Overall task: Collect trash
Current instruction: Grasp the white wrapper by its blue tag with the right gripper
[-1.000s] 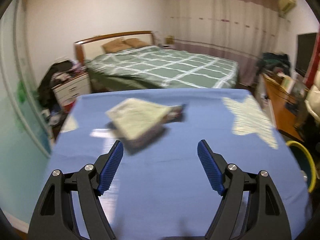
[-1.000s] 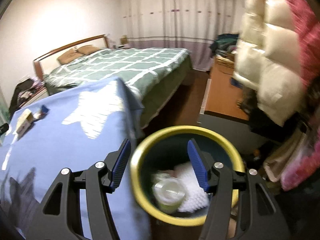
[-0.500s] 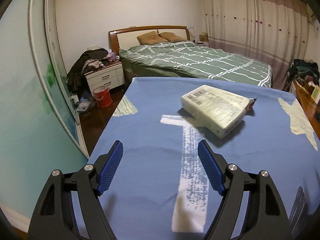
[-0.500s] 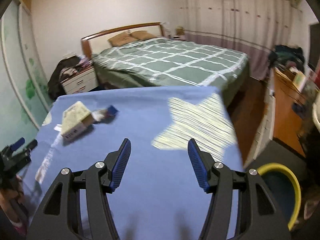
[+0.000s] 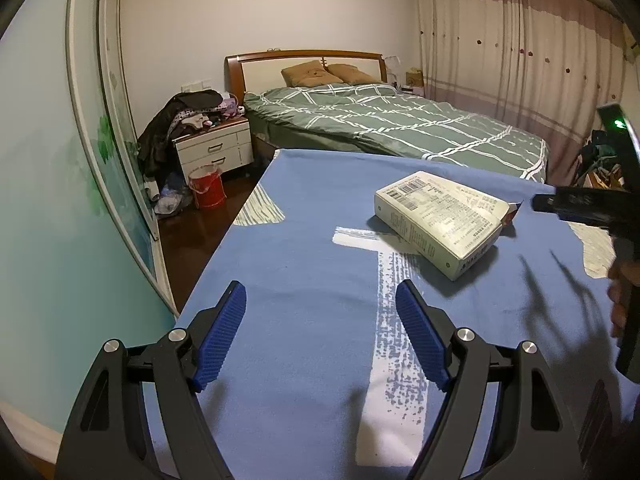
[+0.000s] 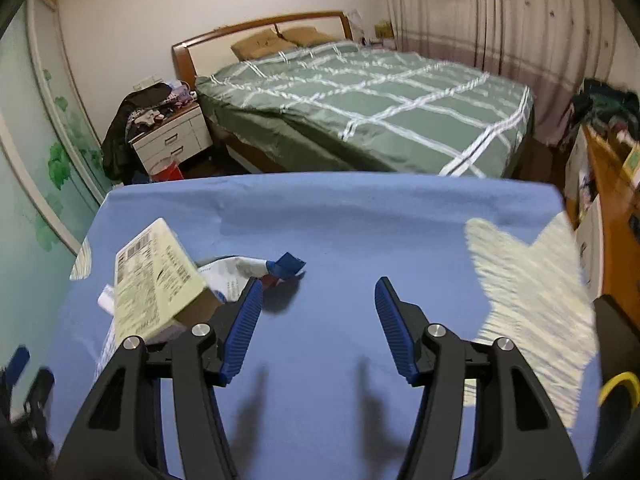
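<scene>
While both claws gape empty | carton (image 5: 440,220) lies on cloth (image 5: 312,264) | bin (image 6: 616,390) contents hidden

The left gripper (image 5: 320,332) has black angular plastic arms, with a round silver screw at each joint. Its two fingers (image 5: 222,336) carry ribbed blue pads. The right gripper (image 6: 318,326) looks the same.
</scene>
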Motion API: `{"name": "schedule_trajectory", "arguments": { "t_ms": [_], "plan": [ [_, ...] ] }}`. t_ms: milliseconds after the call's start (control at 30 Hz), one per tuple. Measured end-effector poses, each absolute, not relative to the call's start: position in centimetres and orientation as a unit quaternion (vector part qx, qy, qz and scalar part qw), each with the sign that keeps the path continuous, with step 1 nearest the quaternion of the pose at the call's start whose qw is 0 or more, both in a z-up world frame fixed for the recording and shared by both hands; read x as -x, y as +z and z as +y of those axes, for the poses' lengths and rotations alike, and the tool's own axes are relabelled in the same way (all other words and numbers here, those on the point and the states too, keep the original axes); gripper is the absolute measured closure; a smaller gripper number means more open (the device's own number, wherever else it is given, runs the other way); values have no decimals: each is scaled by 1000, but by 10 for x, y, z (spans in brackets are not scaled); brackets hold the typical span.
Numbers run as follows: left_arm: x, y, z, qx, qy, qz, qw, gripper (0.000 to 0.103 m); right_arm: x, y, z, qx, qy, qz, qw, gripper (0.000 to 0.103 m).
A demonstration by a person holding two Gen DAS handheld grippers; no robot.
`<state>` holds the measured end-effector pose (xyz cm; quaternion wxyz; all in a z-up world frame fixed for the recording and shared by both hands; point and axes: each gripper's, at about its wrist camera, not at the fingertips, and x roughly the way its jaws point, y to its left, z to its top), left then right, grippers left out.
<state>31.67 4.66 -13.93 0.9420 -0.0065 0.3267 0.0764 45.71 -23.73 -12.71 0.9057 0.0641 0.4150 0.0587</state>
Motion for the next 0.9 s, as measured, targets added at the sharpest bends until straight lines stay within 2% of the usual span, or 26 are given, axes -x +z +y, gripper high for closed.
{"name": "schedule_trajectory", "arguments": {
  "t_ms": [233, 433, 500, 567, 633, 700, 900],
  "plan": [
    [-314, -138, 43, 0, 80, 322, 944, 27, -474, -135, -214, -84, 55, 437, 894, 49],
    [-312, -136, 41, -3, 79, 318, 945, 27, -488, -146, -209, -98, 45, 457, 883, 55],
    [-312, -135, 40, -4, 79, 318, 945, 27, -489, -151, -210, -105, 49, 464, 878, 62],
    [-311, -135, 40, -4, 79, 317, 945, 27, -491, -153, -211, -110, 55, 464, 877, 83],
    [-310, -134, 39, -6, 78, 316, 946, 27, -488, -154, -213, -112, 57, 456, 881, 90],
    [-310, -134, 39, -7, 78, 316, 946, 27, -485, -152, -215, -114, 58, 444, 887, 103],
    [-310, -134, 38, -7, 77, 317, 945, 27, -479, -140, -228, -116, 46, 418, 900, 103]
  ]
}}
